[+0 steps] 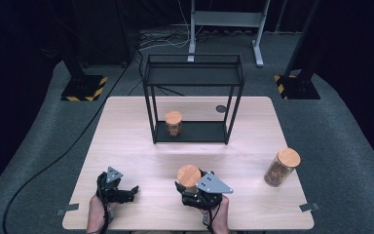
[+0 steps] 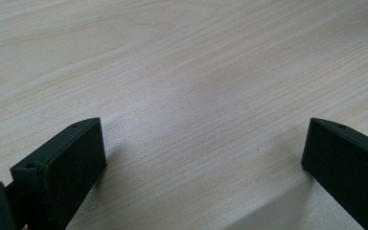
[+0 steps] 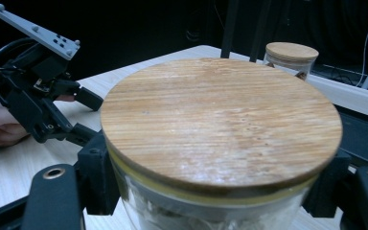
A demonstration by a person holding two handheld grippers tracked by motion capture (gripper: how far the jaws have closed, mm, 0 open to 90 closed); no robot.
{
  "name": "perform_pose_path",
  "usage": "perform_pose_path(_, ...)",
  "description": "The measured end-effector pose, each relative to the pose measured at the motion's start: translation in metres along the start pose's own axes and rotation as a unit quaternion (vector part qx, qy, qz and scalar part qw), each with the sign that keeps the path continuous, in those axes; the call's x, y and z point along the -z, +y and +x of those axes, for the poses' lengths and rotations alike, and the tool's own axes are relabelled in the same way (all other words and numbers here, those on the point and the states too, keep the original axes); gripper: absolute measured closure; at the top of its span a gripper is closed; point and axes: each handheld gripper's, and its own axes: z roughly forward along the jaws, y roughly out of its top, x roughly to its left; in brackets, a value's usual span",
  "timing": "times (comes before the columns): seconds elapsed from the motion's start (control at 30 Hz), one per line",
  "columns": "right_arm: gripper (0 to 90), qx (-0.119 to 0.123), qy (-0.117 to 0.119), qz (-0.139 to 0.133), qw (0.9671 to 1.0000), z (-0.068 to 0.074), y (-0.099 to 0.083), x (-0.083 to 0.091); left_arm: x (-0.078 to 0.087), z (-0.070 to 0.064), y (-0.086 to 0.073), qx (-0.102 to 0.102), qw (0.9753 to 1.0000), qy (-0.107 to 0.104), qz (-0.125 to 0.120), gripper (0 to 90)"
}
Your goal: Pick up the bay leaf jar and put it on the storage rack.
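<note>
Near table's front edge, jar (image 1: 189, 176) in right gripper (image 1: 193, 191)

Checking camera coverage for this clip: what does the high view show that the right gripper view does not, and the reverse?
The high view alone takes in the black metal rack with a small jar on its lower shelf, and the right gripper from above.

The right gripper view alone shows the lid's wood grain and the glass rim below it, with a jaw on either side.

Both share the held jar, the tall jar near the table's right edge, the left gripper and the table.
</note>
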Motion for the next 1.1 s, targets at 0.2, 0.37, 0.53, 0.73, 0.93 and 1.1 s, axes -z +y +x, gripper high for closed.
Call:
perform_pose_path(0.2,25.0,-0.002,-0.008,-0.002,1.0000,-0.004,0.000,0.000,0.000,0.000,0.000,0.000,1.0000,-0.001,0.000,0.7)
perform_pose_path(0.37,25.0,-0.002,-0.014,-0.004,0.9999,-0.007,0.002,0.000,0.000,0.000,0.000,0.000,1.0000,0.000,0.000,0.7)
perform_pose_path(0.53,25.0,-0.003,-0.017,-0.004,0.9998,-0.011,0.003,0.000,0.000,0.000,0.000,0.000,1.0000,0.000,0.000,0.7)
perform_pose_path(0.73,25.0,-0.005,-0.021,-0.004,0.9998,-0.014,0.004,-0.002,0.000,0.000,0.000,0.000,1.0000,-0.001,0.000,0.7)
perform_pose_path(0.93,25.0,-0.003,-0.024,-0.003,0.9997,-0.019,0.006,-0.005,0.000,0.000,0.000,0.000,1.0000,-0.001,0.000,0.7)
perform_pose_path(1.1,25.0,-0.003,-0.027,-0.004,0.9996,-0.022,0.009,-0.006,0.000,0.000,0.000,0.000,1.0000,-0.001,0.000,0.7)
